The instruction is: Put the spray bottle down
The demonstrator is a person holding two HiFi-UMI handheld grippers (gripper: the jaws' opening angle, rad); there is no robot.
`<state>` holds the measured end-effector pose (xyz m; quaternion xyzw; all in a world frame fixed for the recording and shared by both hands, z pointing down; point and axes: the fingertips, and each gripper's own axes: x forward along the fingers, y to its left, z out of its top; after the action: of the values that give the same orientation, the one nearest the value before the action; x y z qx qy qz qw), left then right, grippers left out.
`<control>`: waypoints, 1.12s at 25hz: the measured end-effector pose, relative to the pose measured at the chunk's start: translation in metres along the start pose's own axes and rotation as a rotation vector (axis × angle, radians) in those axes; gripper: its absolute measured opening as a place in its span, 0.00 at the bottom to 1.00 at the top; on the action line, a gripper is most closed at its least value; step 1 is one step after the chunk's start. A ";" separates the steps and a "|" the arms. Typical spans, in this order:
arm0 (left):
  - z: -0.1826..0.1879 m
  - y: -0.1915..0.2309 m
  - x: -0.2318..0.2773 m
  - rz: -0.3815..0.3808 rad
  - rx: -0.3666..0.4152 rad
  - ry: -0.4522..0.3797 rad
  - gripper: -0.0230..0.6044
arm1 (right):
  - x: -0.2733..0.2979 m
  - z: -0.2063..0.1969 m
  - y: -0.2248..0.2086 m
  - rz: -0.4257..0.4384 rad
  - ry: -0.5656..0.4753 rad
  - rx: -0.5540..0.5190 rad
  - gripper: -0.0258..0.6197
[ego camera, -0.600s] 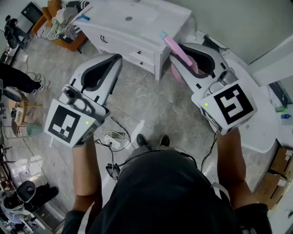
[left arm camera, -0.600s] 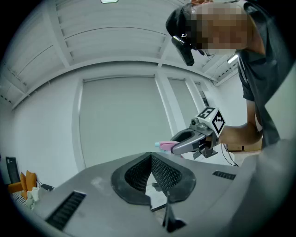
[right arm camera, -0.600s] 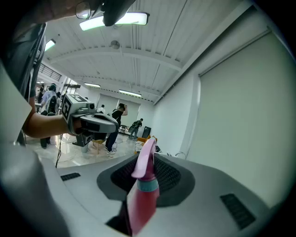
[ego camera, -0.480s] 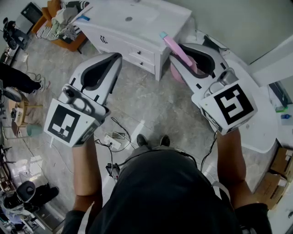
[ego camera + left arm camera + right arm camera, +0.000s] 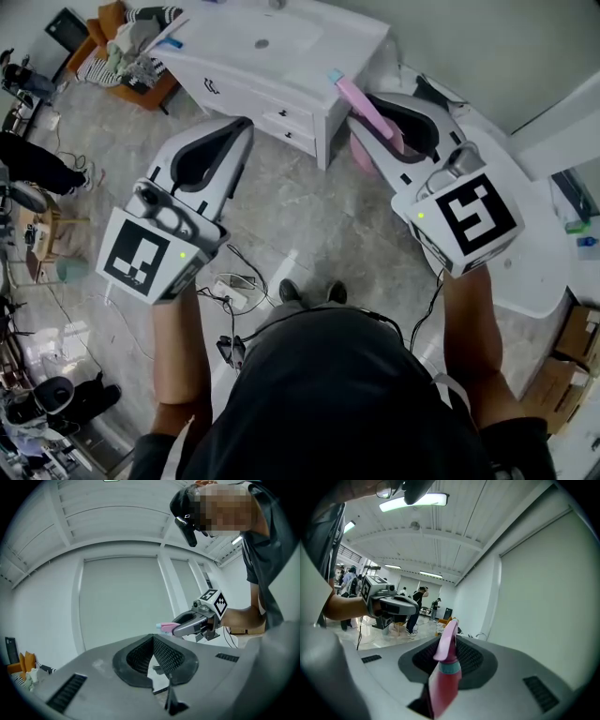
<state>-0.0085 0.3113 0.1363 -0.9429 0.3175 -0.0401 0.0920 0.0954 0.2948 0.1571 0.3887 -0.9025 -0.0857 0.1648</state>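
A pink spray bottle [image 5: 365, 103] with a teal collar stands up between the jaws of my right gripper [image 5: 367, 122], which is shut on it, up in the air beside the white vanity. The right gripper view has the bottle [image 5: 443, 679] close up, nozzle tilted away, filling the hollow of the right gripper [image 5: 455, 641]. My left gripper [image 5: 238, 127] hovers over the floor to the left, shut with nothing in it. In the left gripper view its mesh pads [image 5: 161, 656] meet, and the bottle [image 5: 165, 627] shows beyond, held in the right gripper [image 5: 180, 629].
A white vanity with a sink [image 5: 272, 56] stands ahead between the grippers. A white rounded fixture [image 5: 534, 253] curves along the right. A power strip and cables [image 5: 230, 286] lie on the marbled floor by the person's feet. An orange chair with clothes [image 5: 122, 47] sits at far left.
The left gripper has drifted slightly to the right. The right gripper keeps its hold on the spray bottle in about the same place.
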 end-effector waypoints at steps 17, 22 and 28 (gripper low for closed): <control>-0.020 -0.009 0.028 0.003 -0.020 0.032 0.04 | -0.001 -0.025 -0.024 0.007 0.000 0.027 0.19; -0.023 0.020 0.026 -0.018 -0.026 0.013 0.04 | 0.024 -0.022 -0.023 -0.013 0.019 0.039 0.19; -0.031 0.071 0.012 -0.046 -0.028 0.000 0.04 | 0.073 -0.006 -0.016 -0.040 0.027 0.045 0.19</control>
<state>-0.0451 0.2435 0.1531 -0.9512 0.2962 -0.0380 0.0779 0.0614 0.2305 0.1746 0.4114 -0.8939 -0.0633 0.1662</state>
